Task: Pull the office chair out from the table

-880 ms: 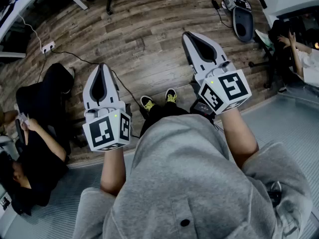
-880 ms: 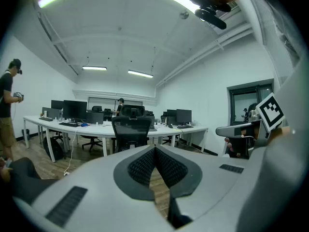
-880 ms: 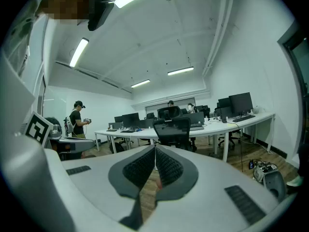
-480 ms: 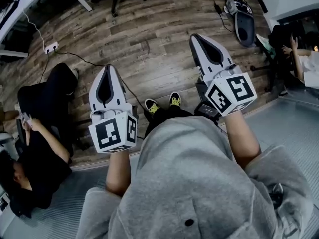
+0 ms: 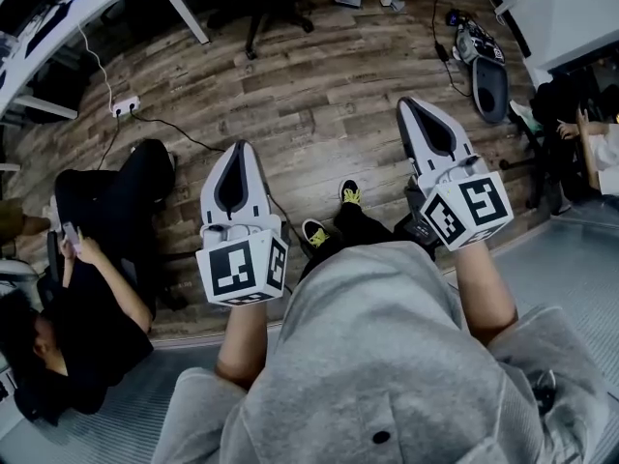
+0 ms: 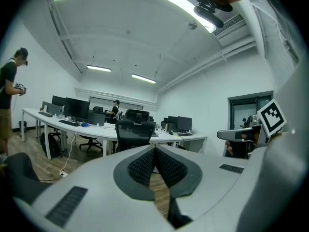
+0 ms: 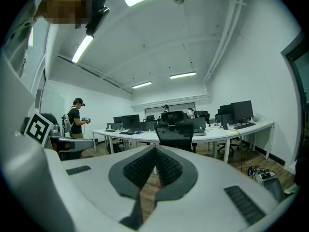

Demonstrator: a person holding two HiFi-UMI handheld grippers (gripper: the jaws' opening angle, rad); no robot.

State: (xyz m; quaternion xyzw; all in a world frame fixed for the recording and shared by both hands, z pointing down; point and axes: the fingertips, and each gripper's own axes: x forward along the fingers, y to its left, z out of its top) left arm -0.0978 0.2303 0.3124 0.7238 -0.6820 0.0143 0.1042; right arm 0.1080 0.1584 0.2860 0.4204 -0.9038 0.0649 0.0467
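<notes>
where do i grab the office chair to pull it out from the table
On the chair, probably the top edge of its backrest, coming straight at it from behind. Its back faces you, with the table just beyond it, so that edge looks like the nearest part jaws could close over. The left gripper and right gripper are shut; open one first.

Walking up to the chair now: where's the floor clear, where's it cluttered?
Bare wood floor runs straight ahead to the office chair. Crowded left: seated person, power strip with its cable. Crowded right: dark gear beside a second person.
</notes>
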